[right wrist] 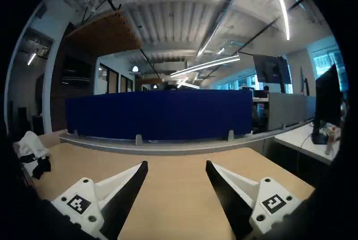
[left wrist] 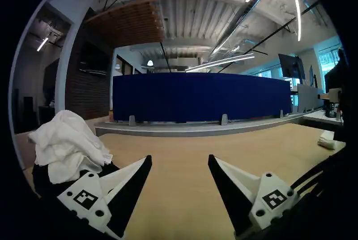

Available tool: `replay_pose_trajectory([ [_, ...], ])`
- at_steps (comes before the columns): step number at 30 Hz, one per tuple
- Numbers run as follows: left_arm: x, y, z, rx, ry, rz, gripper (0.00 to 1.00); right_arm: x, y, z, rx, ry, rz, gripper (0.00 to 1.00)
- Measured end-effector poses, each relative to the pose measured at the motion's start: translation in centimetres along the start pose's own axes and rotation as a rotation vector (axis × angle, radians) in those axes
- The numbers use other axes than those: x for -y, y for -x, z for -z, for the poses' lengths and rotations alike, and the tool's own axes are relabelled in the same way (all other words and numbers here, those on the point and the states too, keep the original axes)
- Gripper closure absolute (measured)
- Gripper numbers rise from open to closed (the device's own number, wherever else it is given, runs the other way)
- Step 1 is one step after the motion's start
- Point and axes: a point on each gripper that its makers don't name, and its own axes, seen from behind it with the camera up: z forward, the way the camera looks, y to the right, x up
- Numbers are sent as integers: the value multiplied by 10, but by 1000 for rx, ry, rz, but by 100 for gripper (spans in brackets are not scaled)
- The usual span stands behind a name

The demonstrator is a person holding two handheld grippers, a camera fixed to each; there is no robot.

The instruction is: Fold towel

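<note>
L gripper (left wrist: 180,159): jaws spread wide, nothing btwn them. R gripper (right wrist: 176,164): same, spread and empty. Both sit low over the wood table (left wrist: 192,150), facing the blue partition (left wrist: 197,96).

Towel (left wrist: 67,143) is a crumpled white heap at the table's left edge, resting on smth black. It's just beside L gripper's left finger and far left of R gripper. L is clearly nearer, so prob. the first grab. It's bunched up, so no long axis to call.

Writing: none legible. Square b/w marker tags on fingers (left wrist: 85,197); no brand seen.
</note>
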Motion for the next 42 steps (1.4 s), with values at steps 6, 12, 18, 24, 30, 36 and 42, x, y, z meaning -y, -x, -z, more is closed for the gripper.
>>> replay_pose_trajectory([
  [6, 0, 0, 1, 0, 0, 0, 7, -7, 26, 5, 7, 13, -16, 0],
  [12, 0, 0, 1, 0, 0, 0, 7, -7, 45, 11, 8, -4, -62, 0],
  [18, 1, 0, 0, 0, 0, 0, 7, -7, 57, 10, 6, 2, -92, 0],
  [24, 1, 0, -1, 0, 0, 0, 7, -6, 68, 6, 21, 4, -94, 0],
  [30, 1, -1, 0, 0, 0, 0, 7, -7, 74, 6, 20, 4, -73, 0],
  [36, 1, -1, -1, 0, 0, 0, 7, -4, 80, 8, 8, -7, -27, 0],
  [42, 1, -1, -1, 0, 0, 0, 7, -3, 84, 7, 1, -16, -9, 0],
])
